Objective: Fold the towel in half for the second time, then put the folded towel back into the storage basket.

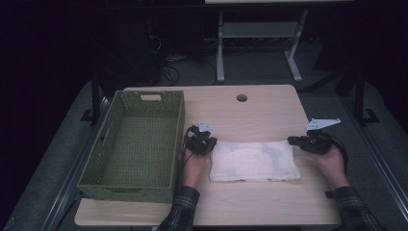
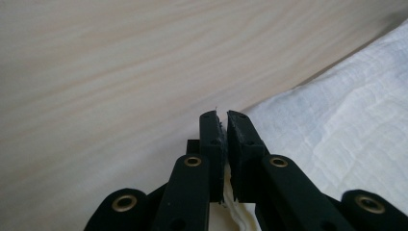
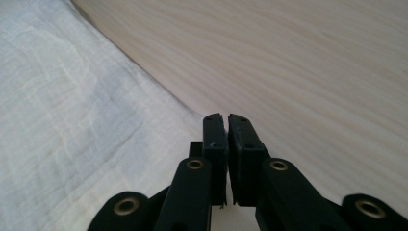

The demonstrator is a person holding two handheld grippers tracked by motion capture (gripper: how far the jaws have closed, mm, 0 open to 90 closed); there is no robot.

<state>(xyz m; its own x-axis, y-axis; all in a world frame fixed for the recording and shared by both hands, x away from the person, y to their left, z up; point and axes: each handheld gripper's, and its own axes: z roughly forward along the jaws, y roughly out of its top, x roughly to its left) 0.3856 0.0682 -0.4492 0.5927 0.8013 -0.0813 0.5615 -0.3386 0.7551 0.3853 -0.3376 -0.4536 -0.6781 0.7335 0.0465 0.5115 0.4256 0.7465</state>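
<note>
A folded white cloth [image 1: 252, 161] lies flat on the wooden table [image 1: 260, 110], right of the basket. My left gripper [image 1: 213, 143] rests at the cloth's far left corner. In the left gripper view its jaws [image 2: 222, 115] are shut, with a strip of the cloth [image 2: 346, 120] pinched low between them. My right gripper [image 1: 291, 140] sits at the far right corner. In the right gripper view it [image 3: 225, 118] is shut down to a thin slit, and the edge of the cloth [image 3: 72, 120] runs in under its jaws. Both grippers are low on the tabletop.
A green woven basket [image 1: 179, 139], with nothing inside, stands on the left part of the table beside my left hand. A round cable hole [image 1: 241, 97] is near the far edge. Bare wood lies beyond the cloth and along the near edge.
</note>
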